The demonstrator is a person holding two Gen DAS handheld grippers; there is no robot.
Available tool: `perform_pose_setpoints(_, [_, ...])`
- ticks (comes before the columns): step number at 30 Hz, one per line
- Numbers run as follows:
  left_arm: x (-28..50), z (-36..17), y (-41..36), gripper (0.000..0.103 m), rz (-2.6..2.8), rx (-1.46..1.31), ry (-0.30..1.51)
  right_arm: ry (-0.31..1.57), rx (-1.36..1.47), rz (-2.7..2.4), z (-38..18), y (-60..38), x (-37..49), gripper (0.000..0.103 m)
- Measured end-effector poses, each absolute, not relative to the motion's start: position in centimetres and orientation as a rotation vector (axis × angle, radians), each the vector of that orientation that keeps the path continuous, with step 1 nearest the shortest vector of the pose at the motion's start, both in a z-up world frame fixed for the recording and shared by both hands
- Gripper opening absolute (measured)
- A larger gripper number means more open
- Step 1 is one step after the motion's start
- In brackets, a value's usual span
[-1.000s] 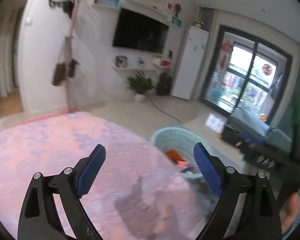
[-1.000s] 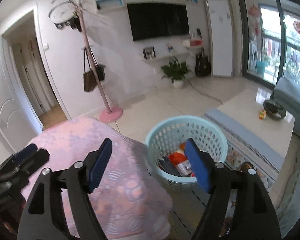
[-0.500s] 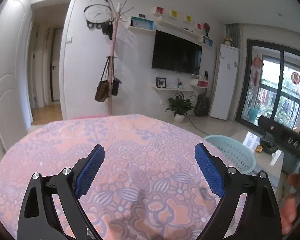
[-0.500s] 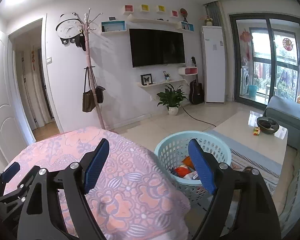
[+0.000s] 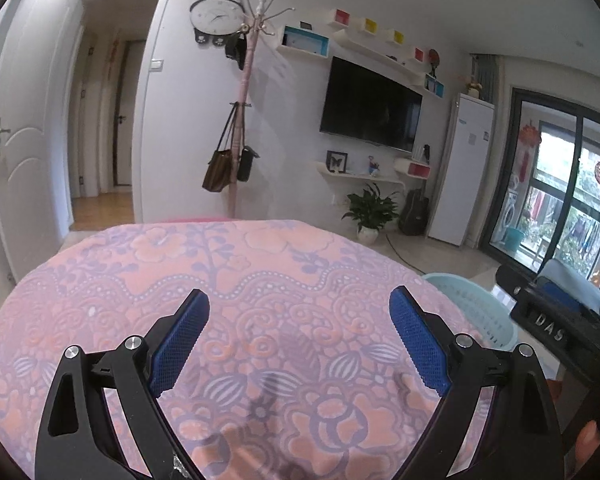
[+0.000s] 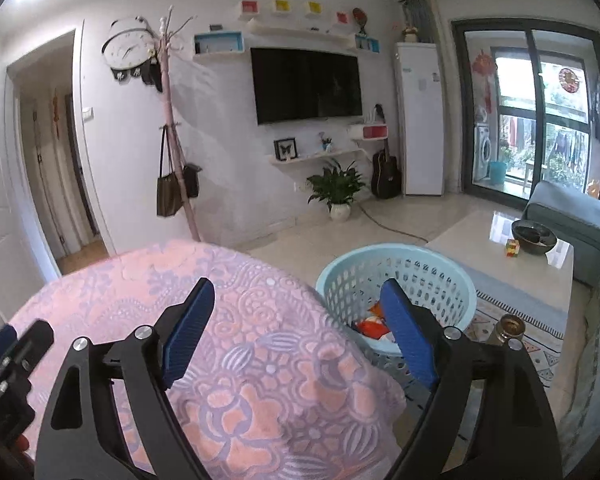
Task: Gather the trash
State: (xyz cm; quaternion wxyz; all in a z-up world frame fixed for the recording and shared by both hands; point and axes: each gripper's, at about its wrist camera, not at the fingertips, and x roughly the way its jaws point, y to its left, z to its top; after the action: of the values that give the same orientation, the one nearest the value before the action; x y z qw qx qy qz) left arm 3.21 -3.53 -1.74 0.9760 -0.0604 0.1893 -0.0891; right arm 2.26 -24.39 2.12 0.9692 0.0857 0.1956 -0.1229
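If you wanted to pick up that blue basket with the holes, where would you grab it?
Probably the rolled top rim of the blue laundry basket, coming down from above on the near side. The round body looks too wide for open jaws, while the rim is thin and its perforated wall stands upright beside the pink-covered table.

Pink-and-lilac patterned cloth (image 5: 260,280) over the whole table.

Basket (image 6: 396,276) right of covered table (image 6: 228,320), trash (image 6: 370,326) inside basket
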Motion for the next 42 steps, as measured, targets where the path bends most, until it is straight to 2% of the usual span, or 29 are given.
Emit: perform_pose_setpoints(42, [3.5,-1.9,-3.1,0.089,-0.214,-0.170,0.421,0.379,0.121,-0.260,1.4,-23.0,1.7,0.084])
